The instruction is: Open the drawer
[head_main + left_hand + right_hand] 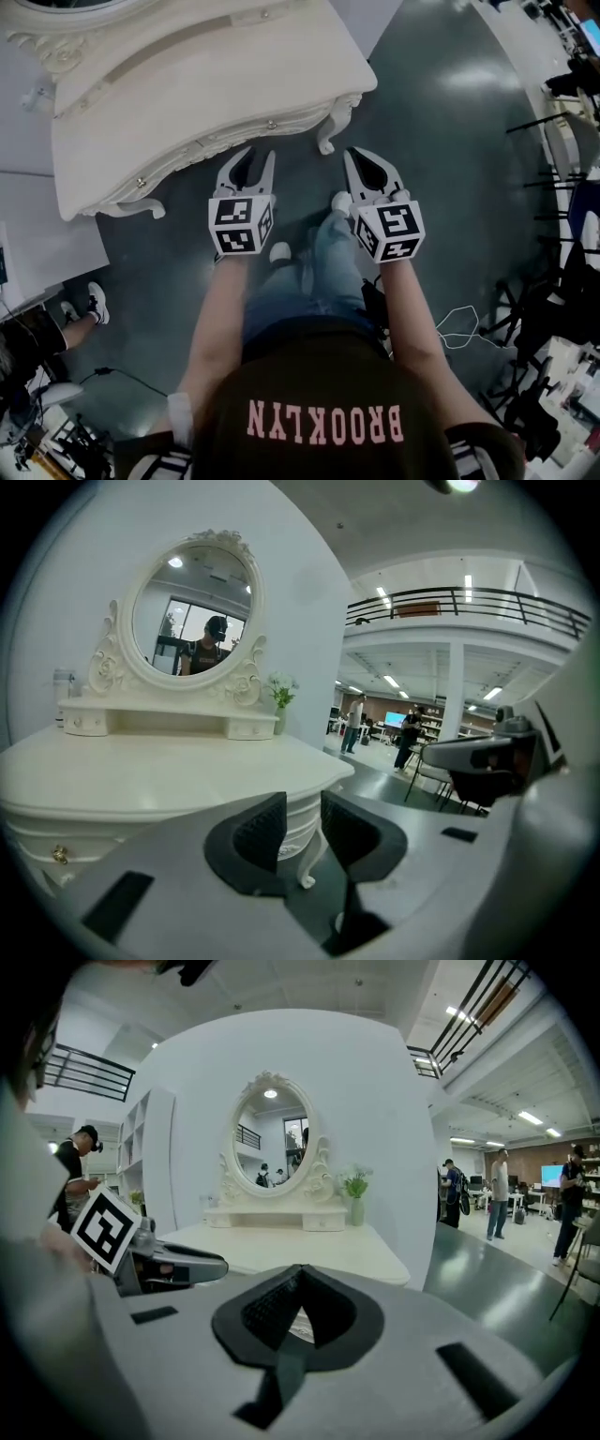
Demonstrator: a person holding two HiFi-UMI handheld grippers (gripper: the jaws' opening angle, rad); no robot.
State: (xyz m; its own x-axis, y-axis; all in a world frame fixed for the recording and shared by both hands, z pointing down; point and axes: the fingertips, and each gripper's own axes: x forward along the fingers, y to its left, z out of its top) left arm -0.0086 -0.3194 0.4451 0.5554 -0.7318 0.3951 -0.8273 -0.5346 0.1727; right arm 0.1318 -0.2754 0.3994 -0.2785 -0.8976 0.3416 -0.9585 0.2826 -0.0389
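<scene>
Bare forearms reach forward from a dark shirt [319, 412]. At the left stands the white dressing table [187, 84], with its drawer [206, 148] pushed in flush along the front edge under the top. The left gripper [260, 155] hangs near that front edge, jaws apart with nothing between them. The right gripper [352, 155], beside the table's right front leg [330, 127], has its tips pressed together and holds nothing.

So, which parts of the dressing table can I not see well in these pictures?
- Drawer front: head view looks steeply down, so only a thin strip shows.
- Drawer knob: left gripper view, tiny near the edge; the left gripper hides the rest of the front.
- Same front: right gripper view, almost wholly behind the right gripper.
- Mirror: cut off by the head view's top edge.
</scene>
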